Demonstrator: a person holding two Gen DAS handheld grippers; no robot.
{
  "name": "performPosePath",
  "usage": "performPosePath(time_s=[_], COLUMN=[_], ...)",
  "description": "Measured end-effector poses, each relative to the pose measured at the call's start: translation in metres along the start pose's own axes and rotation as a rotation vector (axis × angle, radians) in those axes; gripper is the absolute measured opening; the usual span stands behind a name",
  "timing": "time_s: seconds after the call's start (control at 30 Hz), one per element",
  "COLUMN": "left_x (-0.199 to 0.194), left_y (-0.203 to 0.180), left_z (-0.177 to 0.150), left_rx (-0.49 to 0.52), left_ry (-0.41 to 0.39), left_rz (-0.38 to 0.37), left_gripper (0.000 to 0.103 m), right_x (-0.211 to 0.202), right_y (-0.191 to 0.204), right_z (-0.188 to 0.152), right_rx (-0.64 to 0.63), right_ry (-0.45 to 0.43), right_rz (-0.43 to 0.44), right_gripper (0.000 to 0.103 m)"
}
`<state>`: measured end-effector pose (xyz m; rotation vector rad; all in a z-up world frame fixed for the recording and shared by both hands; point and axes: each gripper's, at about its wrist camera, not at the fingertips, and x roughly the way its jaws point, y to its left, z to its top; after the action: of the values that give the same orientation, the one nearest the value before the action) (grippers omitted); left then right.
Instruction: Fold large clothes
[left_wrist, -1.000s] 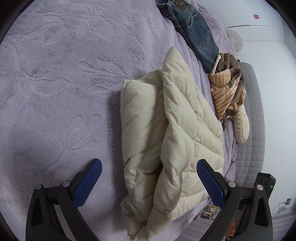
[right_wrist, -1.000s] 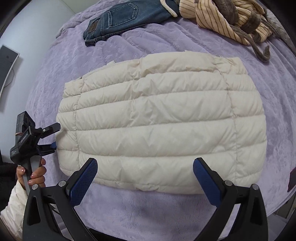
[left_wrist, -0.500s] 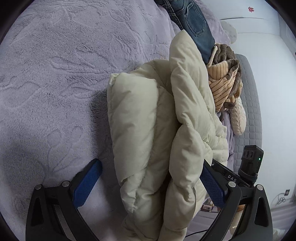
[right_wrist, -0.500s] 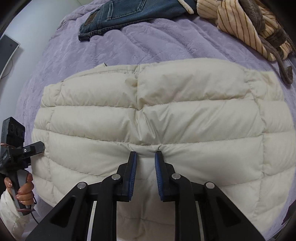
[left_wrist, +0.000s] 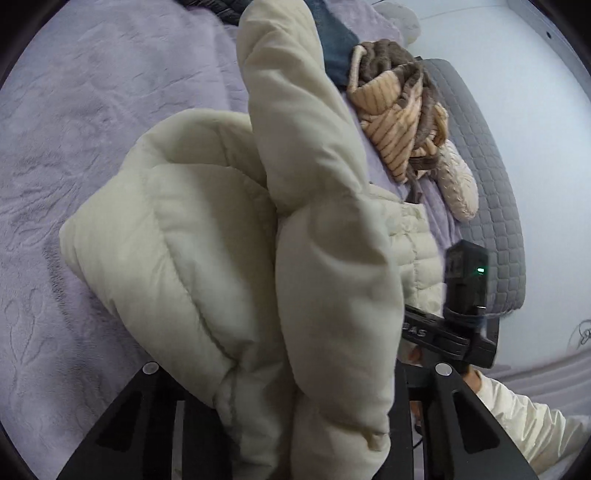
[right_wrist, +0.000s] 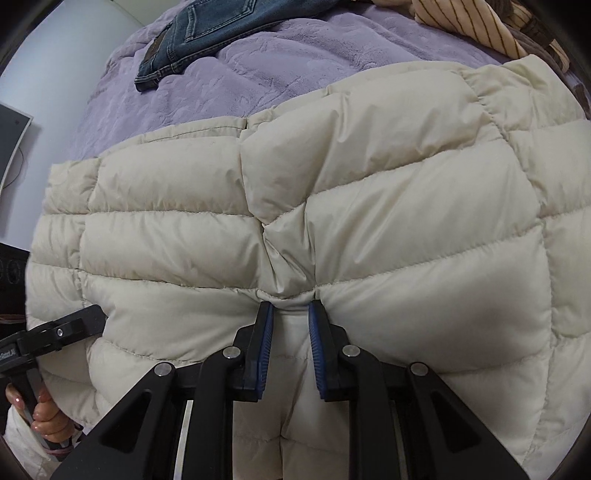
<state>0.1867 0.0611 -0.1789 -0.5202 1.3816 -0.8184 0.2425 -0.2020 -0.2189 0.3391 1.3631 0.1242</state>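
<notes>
- A cream puffer jacket (right_wrist: 332, 206) lies folded on a bed with a lilac blanket (right_wrist: 280, 70).
- Behind it: blue jeans (right_wrist: 207, 29) and a striped sweater (left_wrist: 399, 125).
- The right gripper (right_wrist: 290, 350) pinches a fold of the jacket, jaws narrow.
- The left gripper (left_wrist: 295, 424) is closing around bunched jacket, which hides its pads.
- The left gripper's handle sits at the jacket's left edge.

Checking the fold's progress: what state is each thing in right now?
Cream puffer jacket: bunched, gripped at two places.
Right gripper: shut on a pinch of jacket.
Left gripper: closing, jacket between its jaws.
Jeans: lying flat.
Striped garment: crumpled heap.
</notes>
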Motion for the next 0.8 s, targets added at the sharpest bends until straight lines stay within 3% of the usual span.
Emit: performPosePath(time_s=[0.13, 0.33, 0.63, 0.8], left_x=[-0.002, 0.022, 0.021, 0.030], left_y=[-0.046, -0.094, -0.110, -0.120], left_z=[0.001, -0.001, -0.017, -0.015], left_rx=[0.079, 0.120, 0.117, 0.068], left_ry=[-0.013, -0.008, -0.013, -0.025], left_rz=[-0.047, -0.005, 0.084, 0.113], left_gripper=[0.032, 0.032, 0.032, 0.032], right_x=[0.001, 0.007, 0.007, 0.002], right_y=[-0.002, -0.007, -0.033, -0.048], right_z=[0.000, 0.002, 0.007, 0.014], right_rx=[0.002, 0.012, 0.094, 0.163], right_ry=[0.003, 0.014, 0.044, 0.081], right_rz=[0.012, 0.031, 0.155, 0.225], right_gripper=[0.022, 0.022, 0.022, 0.022])
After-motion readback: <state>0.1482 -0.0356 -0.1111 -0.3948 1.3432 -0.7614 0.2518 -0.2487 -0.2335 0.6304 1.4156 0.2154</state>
